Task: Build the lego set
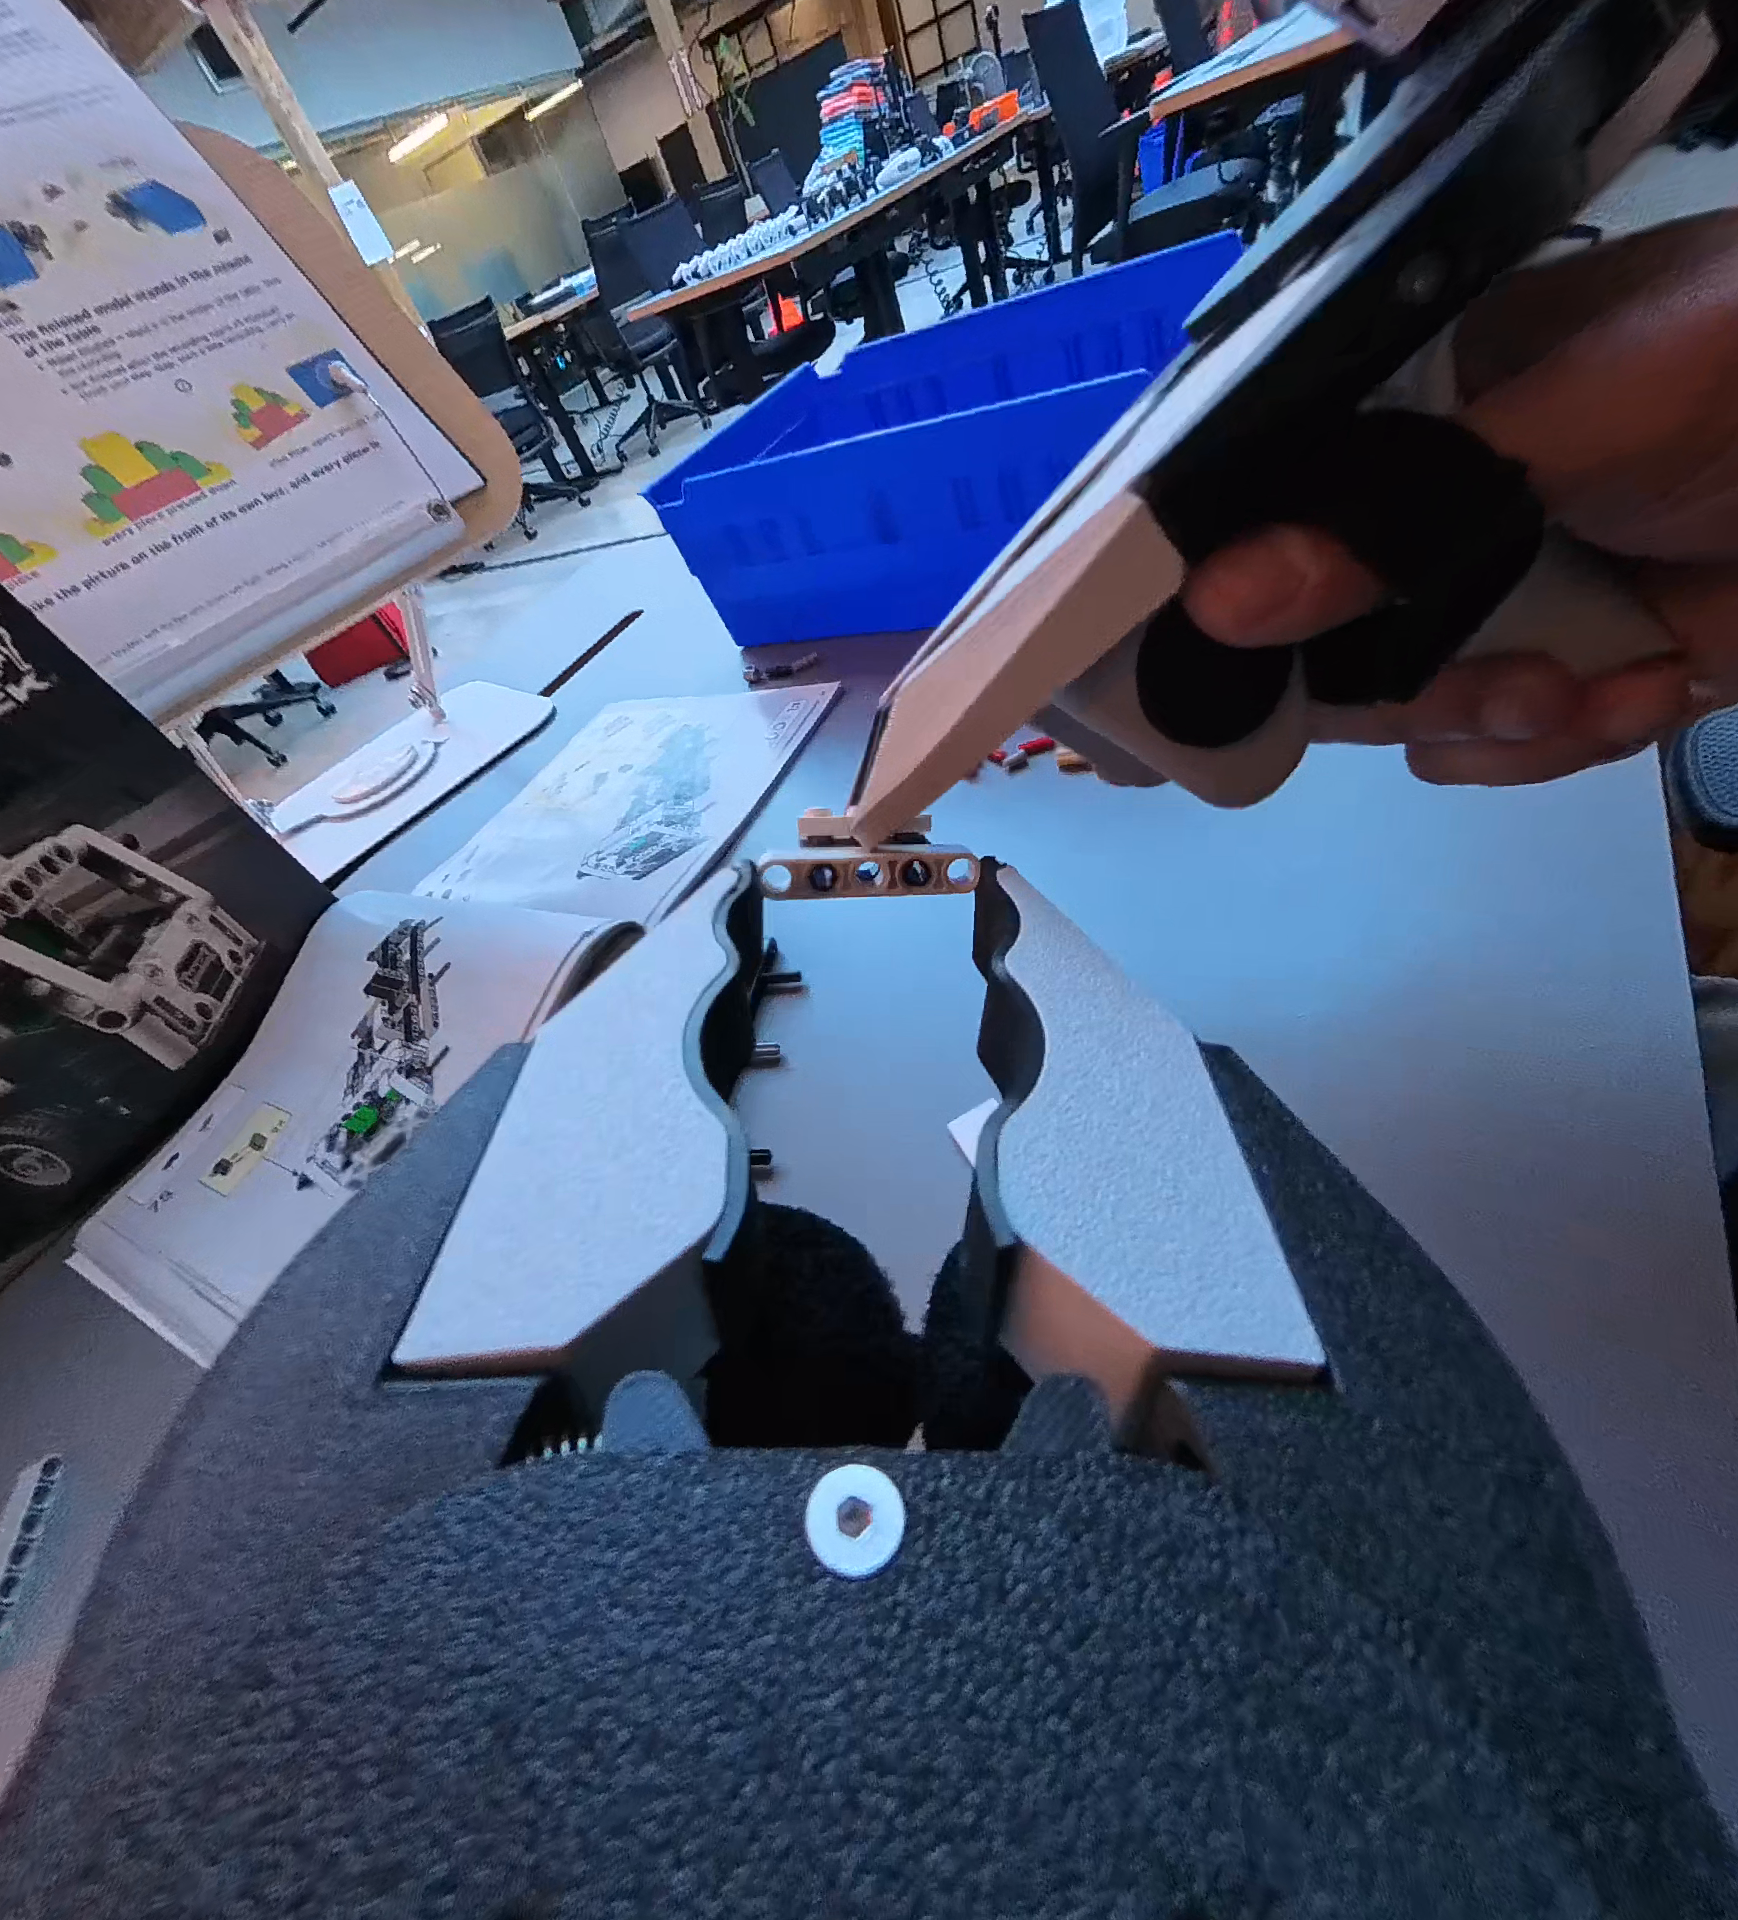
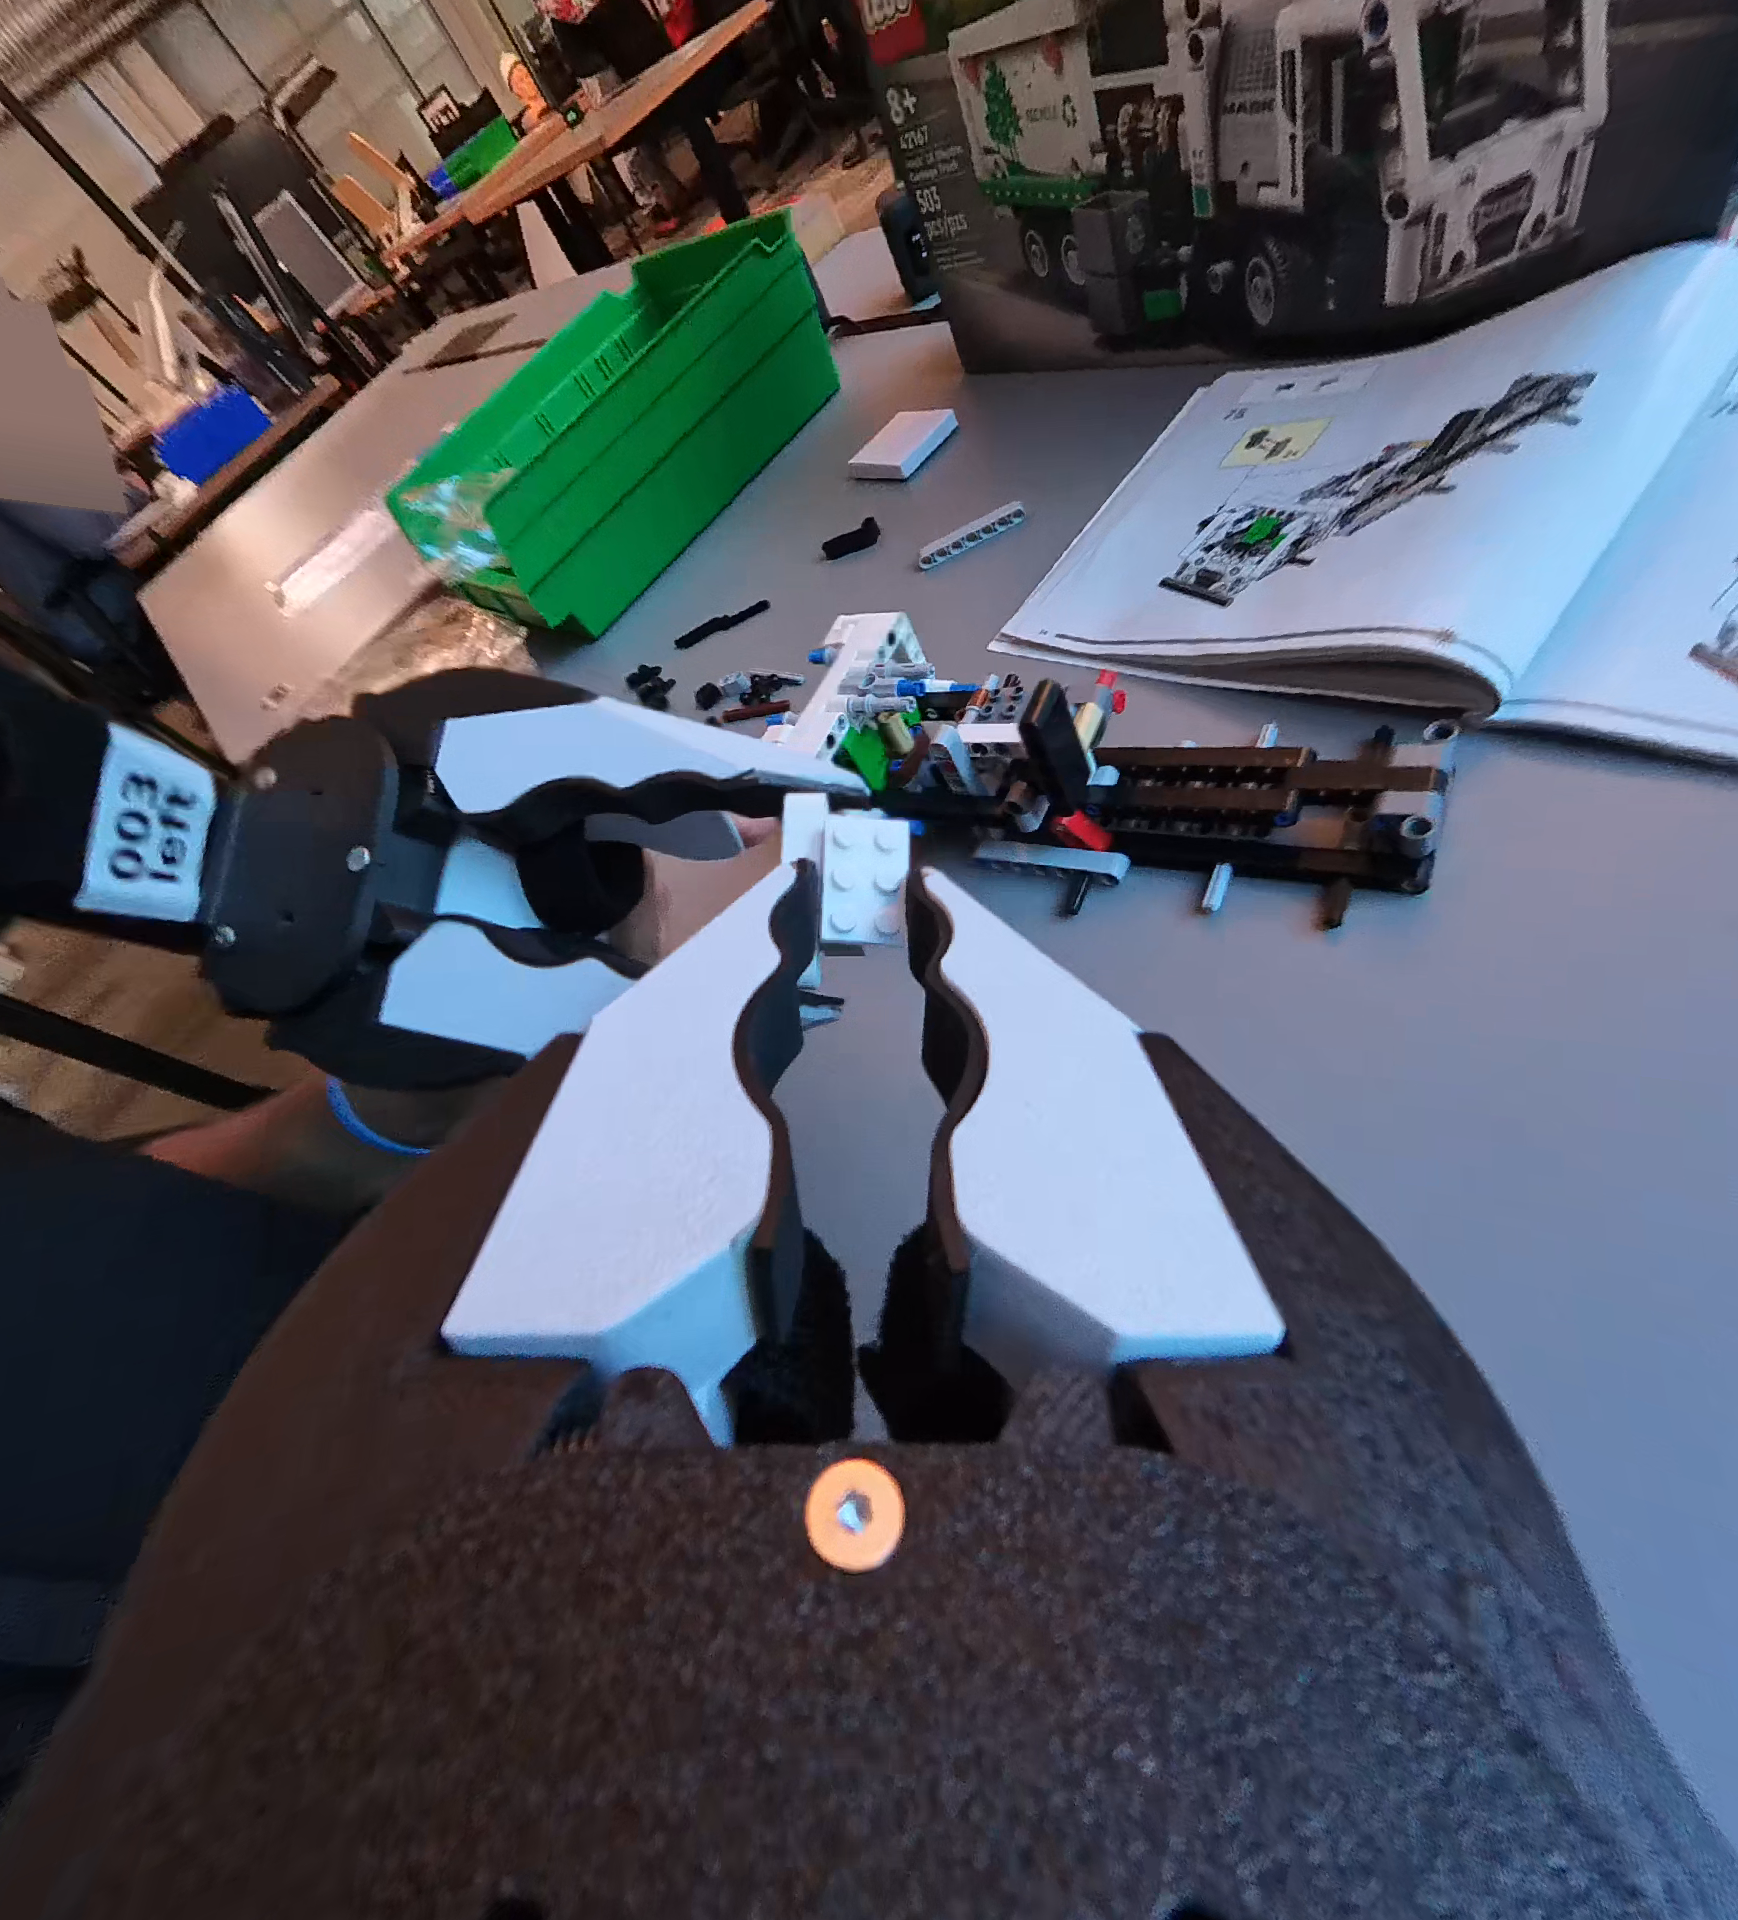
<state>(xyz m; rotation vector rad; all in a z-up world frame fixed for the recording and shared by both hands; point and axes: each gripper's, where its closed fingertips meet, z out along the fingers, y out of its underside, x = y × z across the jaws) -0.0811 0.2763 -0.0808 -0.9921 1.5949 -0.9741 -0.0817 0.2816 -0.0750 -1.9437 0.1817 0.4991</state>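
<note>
My left gripper [image 1: 870, 896] is shut on a short pale beam with holes [image 1: 870, 873], held endwise between its fingertips above the table. My right gripper [image 2: 860, 883] is shut on a small white studded plate [image 2: 865, 878]. In the left wrist view the right gripper [image 1: 886, 821] comes down from the upper right, and its plate [image 1: 829, 826] sits right on top of the beam. In the right wrist view the left gripper [image 2: 813, 810] reaches in from the left, tips meeting the plate. The partly built dark chassis [image 2: 1260, 800] lies on the table beyond.
An open instruction booklet [image 2: 1364, 540] and the set's box [image 2: 1260, 156] lie beyond the chassis. A green bin [image 2: 636, 436] stands at back left, a blue bin [image 1: 896, 488] far across. A loose grey beam [image 2: 969, 535], a white tile [image 2: 901, 445] and small parts are scattered. Both grippers' tips are close together, under 4 cm apart.
</note>
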